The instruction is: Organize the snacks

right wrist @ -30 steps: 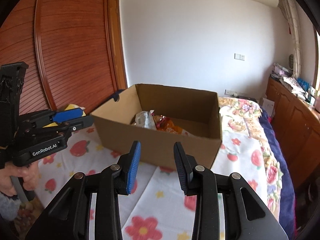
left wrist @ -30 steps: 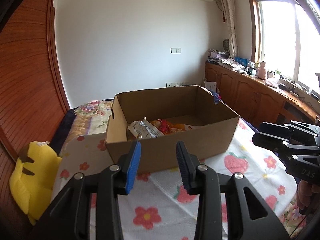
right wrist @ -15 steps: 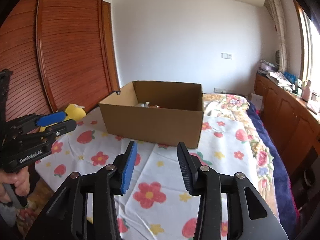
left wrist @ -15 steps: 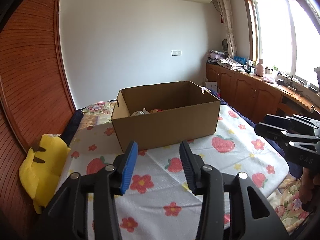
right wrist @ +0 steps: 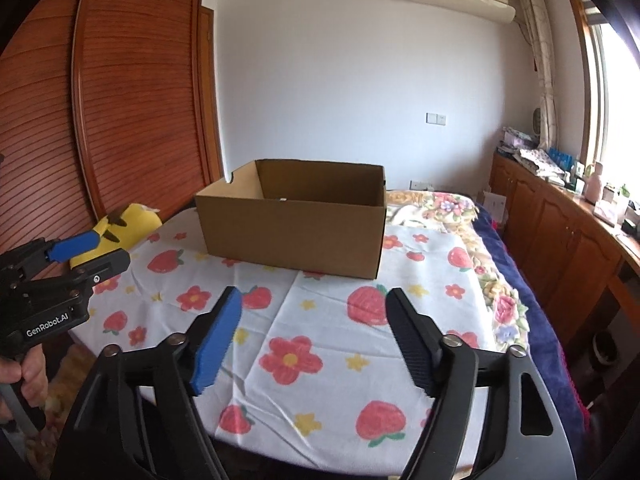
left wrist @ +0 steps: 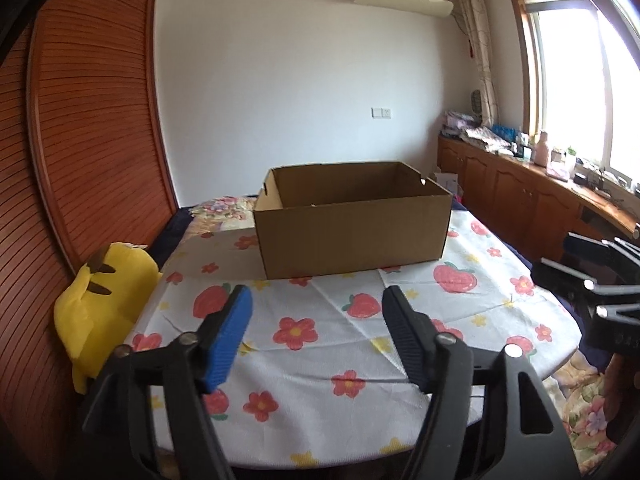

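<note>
An open brown cardboard box [left wrist: 352, 232] [right wrist: 292, 232] stands at the far side of a table with a strawberry-and-flower cloth [left wrist: 320, 320] [right wrist: 320, 328]. Its contents are hidden behind the near wall from this low angle. My left gripper [left wrist: 316, 304] hangs over the near part of the table, well short of the box, its jaws opening with nothing between them. My right gripper [right wrist: 314, 300] is held likewise, jaws opening and empty. Each gripper shows at the edge of the other's view, the left gripper [right wrist: 76, 252] and the right gripper [left wrist: 592, 264].
A yellow plush toy [left wrist: 100, 304] [right wrist: 124, 224] sits at the table's left edge by the wooden slatted doors [left wrist: 88, 140]. A bed with a floral cover [right wrist: 460, 216] lies behind the table. Wooden cabinets [left wrist: 532, 204] with clutter run under the window on the right.
Both grippers have pulled back from the box, which now looks smaller and farther. Snacks seen inside it earlier are hidden now. Both pairs of jaws have spread wider.
</note>
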Action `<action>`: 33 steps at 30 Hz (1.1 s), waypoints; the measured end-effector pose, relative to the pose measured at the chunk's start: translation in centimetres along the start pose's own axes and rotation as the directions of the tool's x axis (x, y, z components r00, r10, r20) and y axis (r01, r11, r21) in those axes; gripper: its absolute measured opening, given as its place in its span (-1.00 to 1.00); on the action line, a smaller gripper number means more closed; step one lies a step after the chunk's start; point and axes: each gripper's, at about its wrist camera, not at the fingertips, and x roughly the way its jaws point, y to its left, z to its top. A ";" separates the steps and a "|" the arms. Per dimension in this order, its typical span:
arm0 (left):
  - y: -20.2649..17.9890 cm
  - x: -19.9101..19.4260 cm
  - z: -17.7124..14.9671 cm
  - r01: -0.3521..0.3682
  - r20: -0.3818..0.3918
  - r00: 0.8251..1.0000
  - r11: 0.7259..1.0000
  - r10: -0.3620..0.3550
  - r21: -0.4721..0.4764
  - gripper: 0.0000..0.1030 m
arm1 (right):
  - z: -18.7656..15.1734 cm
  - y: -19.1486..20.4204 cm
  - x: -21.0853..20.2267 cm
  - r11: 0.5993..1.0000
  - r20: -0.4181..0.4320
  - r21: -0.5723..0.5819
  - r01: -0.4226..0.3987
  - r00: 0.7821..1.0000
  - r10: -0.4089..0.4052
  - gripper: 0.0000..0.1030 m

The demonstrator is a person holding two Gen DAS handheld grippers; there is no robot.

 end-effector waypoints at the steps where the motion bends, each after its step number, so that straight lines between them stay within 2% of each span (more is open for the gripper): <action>1: 0.0 -0.2 -0.2 -0.008 0.000 1.000 1.000 0.008 -0.001 0.34 | -0.1 0.1 -0.1 1.000 0.000 -0.001 -0.005 1.000 0.005 0.66; 7: 0.2 -0.9 -0.9 -0.039 -0.021 0.999 0.999 0.039 -0.016 0.43 | -0.9 0.6 -0.7 1.000 0.004 -0.002 -0.008 1.000 0.008 0.78; 9: 0.4 -1.1 -1.2 -0.047 -0.018 0.999 0.999 0.046 -0.022 0.51 | -1.0 0.8 -0.9 1.000 0.008 0.002 -0.003 1.000 0.003 0.80; 11: 0.5 -1.3 -1.2 -0.039 -0.010 0.999 0.999 0.039 -0.030 0.73 | -1.2 0.9 -0.9 1.000 0.011 0.003 0.010 1.000 -0.010 0.83; 14: 0.5 -1.4 -1.4 -0.043 -0.007 0.999 0.999 0.043 -0.032 0.83 | -1.3 1.0 -0.9 1.000 0.015 0.003 0.019 1.000 -0.019 0.87; 16: 0.6 -1.5 -1.5 -0.041 -0.004 0.999 0.999 0.041 -0.035 0.88 | -1.3 1.0 -1.0 1.000 0.015 0.003 0.028 1.000 -0.028 0.98; 19: 0.5 -1.5 -1.7 -0.044 -0.002 0.999 0.998 0.044 -0.032 0.96 | -1.4 1.0 -1.0 1.000 0.020 0.008 0.026 0.999 -0.027 0.99; 33: 0.4 -1.9 -1.8 -0.045 -0.004 0.999 0.998 0.045 -0.034 1.00 | -1.7 0.9 -1.1 0.999 0.020 0.017 0.030 0.999 -0.031 0.99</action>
